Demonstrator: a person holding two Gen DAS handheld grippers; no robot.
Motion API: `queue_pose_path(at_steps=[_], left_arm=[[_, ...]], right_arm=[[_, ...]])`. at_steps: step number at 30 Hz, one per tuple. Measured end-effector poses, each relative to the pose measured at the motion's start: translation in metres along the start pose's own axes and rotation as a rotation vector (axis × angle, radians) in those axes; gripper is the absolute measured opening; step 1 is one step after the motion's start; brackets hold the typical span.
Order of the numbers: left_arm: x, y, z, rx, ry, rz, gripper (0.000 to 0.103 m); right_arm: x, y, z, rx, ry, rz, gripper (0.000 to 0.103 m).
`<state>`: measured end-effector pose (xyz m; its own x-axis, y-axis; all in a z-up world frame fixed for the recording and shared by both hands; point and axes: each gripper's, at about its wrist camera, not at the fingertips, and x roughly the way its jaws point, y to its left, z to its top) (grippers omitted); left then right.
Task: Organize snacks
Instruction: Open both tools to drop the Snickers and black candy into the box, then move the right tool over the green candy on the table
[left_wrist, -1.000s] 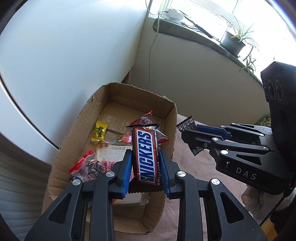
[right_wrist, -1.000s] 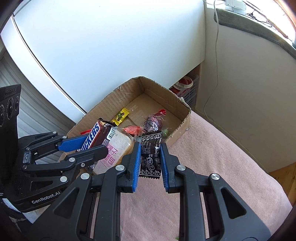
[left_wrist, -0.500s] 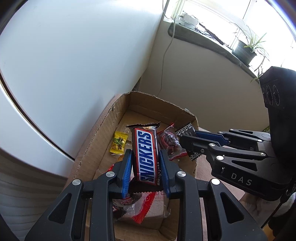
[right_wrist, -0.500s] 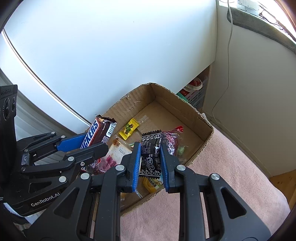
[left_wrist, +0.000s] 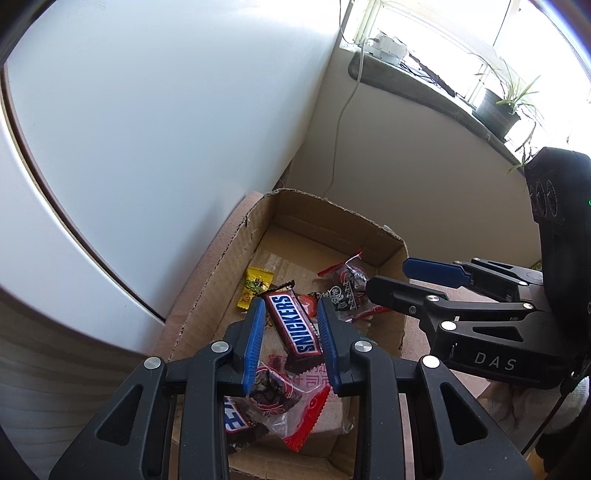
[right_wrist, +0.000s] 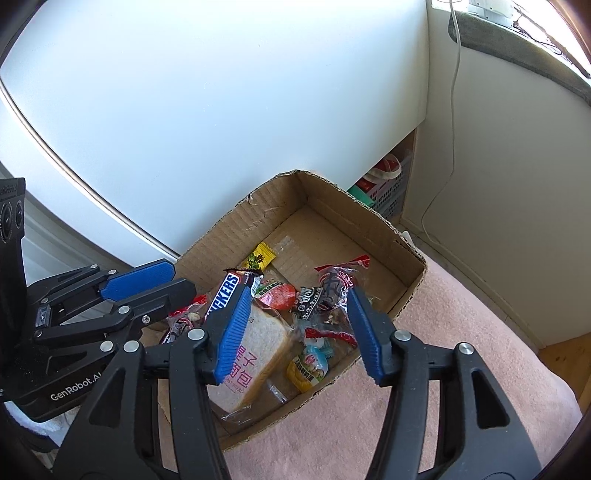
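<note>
A cardboard box (left_wrist: 236, 254) (right_wrist: 402, 240) stands on a pink cloth and holds several snacks. My left gripper (left_wrist: 291, 314) is open above it, and a Snickers bar (left_wrist: 293, 325) (right_wrist: 223, 291) lies loose and tilted between its fingers. My right gripper (right_wrist: 295, 295) is open and empty above the box; it also shows in the left wrist view (left_wrist: 388, 277). A black packet (left_wrist: 341, 295) (right_wrist: 308, 295) lies in the box on the other snacks. A bread pack (right_wrist: 255, 350), a yellow candy (left_wrist: 255, 286) (right_wrist: 258, 258) and red packets lie inside.
A white panel (left_wrist: 166, 110) rises right behind the box. A beige wall with a hanging cable (left_wrist: 338, 136) stands at the right. The pink cloth (right_wrist: 443, 350) spreads right of the box. A crate with red items (right_wrist: 384, 181) sits behind the box.
Both grippers have opened over the box. The Snickers bar has come loose and tilted between the left fingers. The black packet has dropped from the right gripper into the box.
</note>
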<state>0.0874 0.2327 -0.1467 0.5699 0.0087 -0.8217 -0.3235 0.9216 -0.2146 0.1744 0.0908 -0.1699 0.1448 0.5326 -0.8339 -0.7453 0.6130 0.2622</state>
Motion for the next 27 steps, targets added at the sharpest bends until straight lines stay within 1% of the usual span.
queue_pose_path(at_steps=[2,3,5,6,9,12,16,19,21,27], left_arm=[[-0.003,0.000,-0.001,-0.002,-0.002,0.002,0.032],[-0.004,0.000,-0.002,-0.001,-0.005,0.003,0.037],[-0.006,-0.001,-0.002,0.004,-0.010,0.006,0.039],[-0.007,-0.002,-0.003,0.007,-0.010,0.008,0.040],[-0.011,-0.005,-0.005,0.021,-0.015,0.012,0.048],[-0.016,-0.008,-0.008,0.032,-0.025,0.019,0.054],[-0.025,-0.012,-0.015,0.051,-0.036,0.027,0.055],[-0.032,-0.014,-0.020,0.060,-0.042,0.026,0.055],[-0.036,-0.014,-0.025,0.060,-0.044,0.023,0.055],[-0.047,-0.011,-0.044,0.052,-0.035,0.013,0.055]], right_arm=[[-0.003,-0.001,-0.001,0.001,-0.004,-0.002,0.057],[-0.006,-0.001,-0.002,0.002,-0.005,-0.002,0.057],[-0.010,-0.002,-0.003,0.003,-0.009,-0.007,0.065],[-0.013,-0.002,-0.005,0.003,-0.013,-0.011,0.066],[-0.021,-0.003,-0.008,0.002,-0.016,-0.021,0.066],[-0.030,-0.005,-0.013,0.001,-0.024,-0.046,0.066],[-0.046,-0.011,-0.024,0.014,-0.040,-0.060,0.066],[-0.059,-0.015,-0.040,0.021,-0.054,-0.086,0.066],[-0.066,-0.020,-0.053,0.032,-0.056,-0.097,0.066],[-0.084,-0.035,-0.104,0.055,-0.054,-0.175,0.066]])
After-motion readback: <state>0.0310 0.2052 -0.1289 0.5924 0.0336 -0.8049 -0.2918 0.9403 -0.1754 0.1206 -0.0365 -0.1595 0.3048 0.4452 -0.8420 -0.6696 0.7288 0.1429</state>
